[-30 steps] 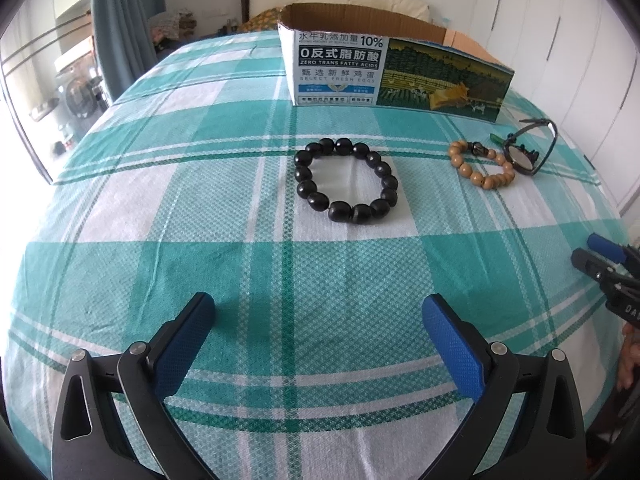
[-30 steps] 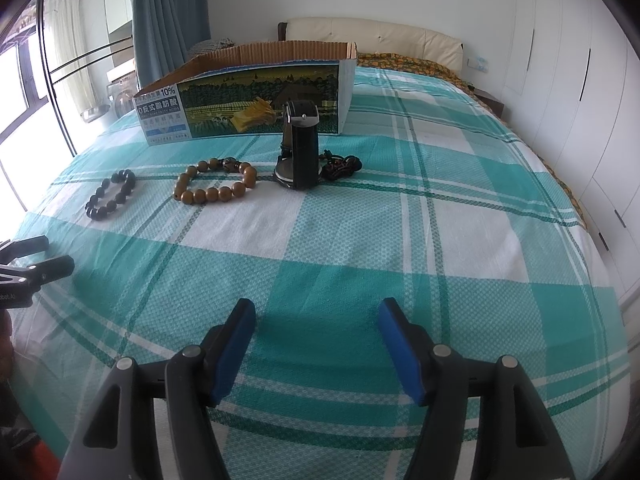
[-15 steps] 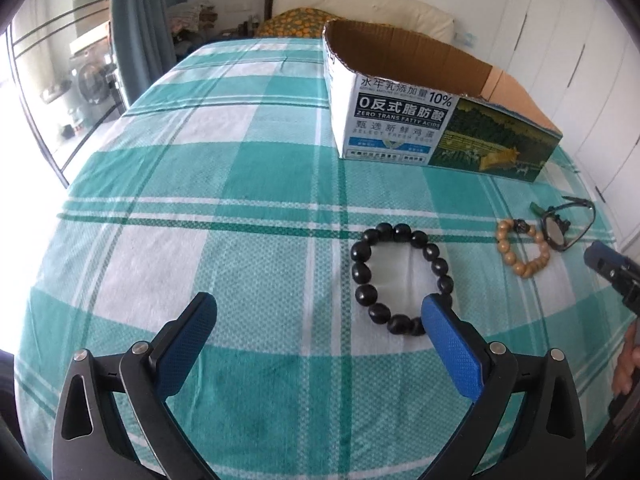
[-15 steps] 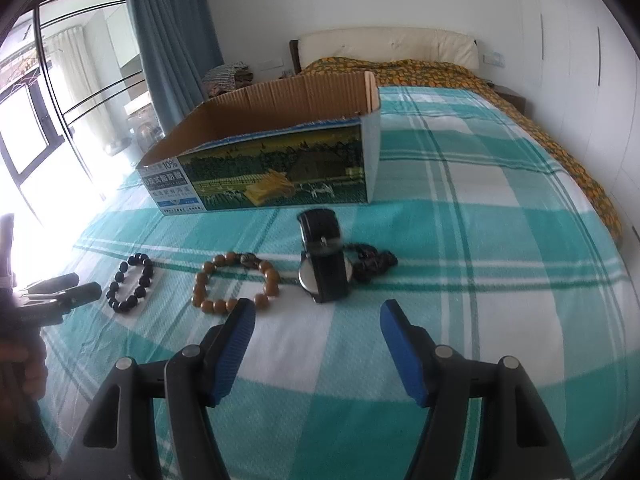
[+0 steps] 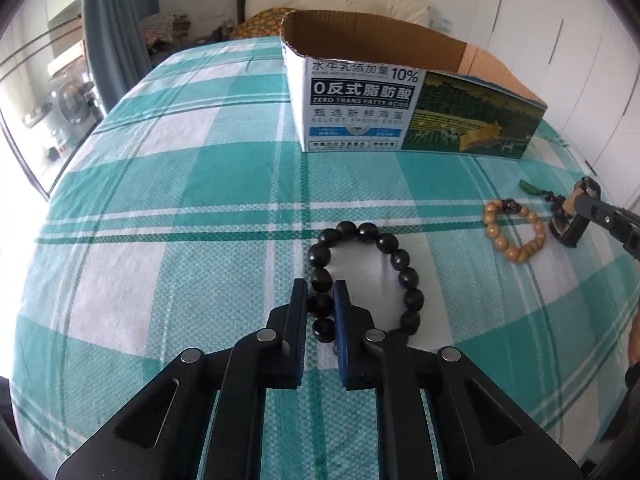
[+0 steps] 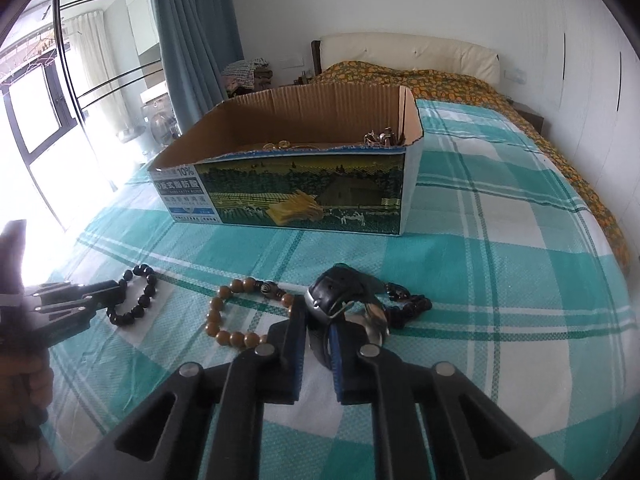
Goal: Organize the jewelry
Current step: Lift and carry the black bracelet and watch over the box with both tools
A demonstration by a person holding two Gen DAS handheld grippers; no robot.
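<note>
1. Down on the teal-and-white checked bedspread [image 5: 192, 184], the left gripper [image 5: 321, 292] has its two fingers drawn in tight on the near-left beads of the black bead bracelet [image 5: 384, 242], which lies flat in a ring on the cloth.
2. Likewise, the right gripper [image 6: 316, 320] is pinched narrow around the black strap of the wristwatch [image 6: 340, 284], whose metal case sits just right of the blue pad.
3. Between the two held pieces lies the tan wooden bead bracelet [image 6: 224, 320], touching the cloth and just beside the watch.
4. Beyond the watch, a dark beaded strand [image 6: 408, 304] trails off to the right.
5. Further back stands the open cardboard box [image 6: 304, 196], well apart from the bracelets; some gold and metal pieces [image 6: 378, 136] show over its front wall.
6. From the left wrist view, a small green pendant [image 5: 528, 189] rests near the tan bracelet.
</note>
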